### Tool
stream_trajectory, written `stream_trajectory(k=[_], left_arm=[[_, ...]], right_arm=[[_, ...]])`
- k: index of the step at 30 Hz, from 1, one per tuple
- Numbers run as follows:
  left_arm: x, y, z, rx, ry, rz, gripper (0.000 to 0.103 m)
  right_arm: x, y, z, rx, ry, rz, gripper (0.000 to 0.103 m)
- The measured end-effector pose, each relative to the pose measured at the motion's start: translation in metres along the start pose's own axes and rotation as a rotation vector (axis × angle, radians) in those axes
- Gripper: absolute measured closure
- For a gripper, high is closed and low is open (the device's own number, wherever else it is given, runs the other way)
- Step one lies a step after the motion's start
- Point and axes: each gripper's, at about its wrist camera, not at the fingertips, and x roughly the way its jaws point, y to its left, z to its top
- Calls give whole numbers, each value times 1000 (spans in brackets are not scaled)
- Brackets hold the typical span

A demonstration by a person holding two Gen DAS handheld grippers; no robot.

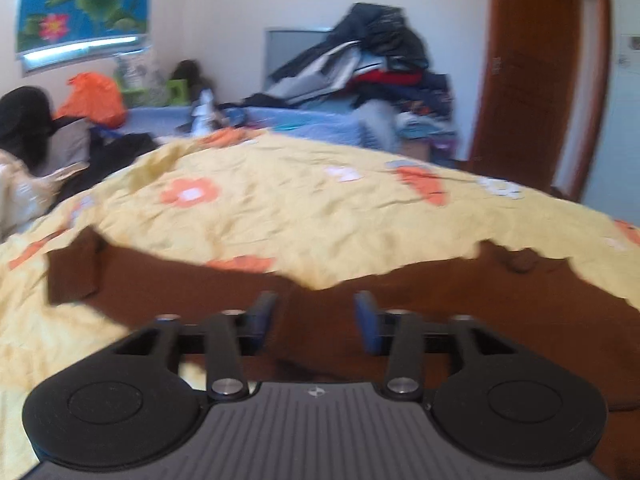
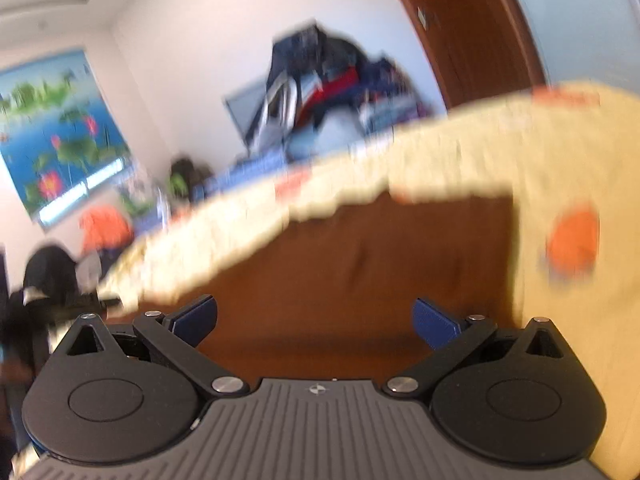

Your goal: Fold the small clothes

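Observation:
A brown garment (image 1: 440,304) lies spread on a yellow flowered bedspread (image 1: 280,208). My left gripper (image 1: 316,320) hovers low over its middle, fingers apart with brown cloth between them, nothing clamped. In the blurred right wrist view the same brown garment (image 2: 360,272) fills the middle. My right gripper (image 2: 314,320) is wide open just above it, its blue pads (image 2: 196,316) empty.
A pile of dark clothes (image 1: 372,68) is stacked against the far wall. An orange bag (image 1: 92,98) and black items (image 1: 24,116) lie at the far left. A wooden door (image 1: 532,72) stands at the right. The bedspread (image 2: 560,160) rises at the right.

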Motion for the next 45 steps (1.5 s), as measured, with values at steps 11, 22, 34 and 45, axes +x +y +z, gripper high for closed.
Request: stream_trajectory(k=[11,22,34,45], left_arm=[[88,-50,-37,171,157,-108,28],[25,27,-39,4,-47,-62,21],[53,286,-18,-882,11,145,18],[73,283,-15,-746,109,205,88]], right_arm=[[120,-29,14,-331,226,-315,0],[115,-31,17,-309,205,-337,0],[115,-29,18,-312,201,-343,0],[116,-30,18,-313,201,-343,0]])
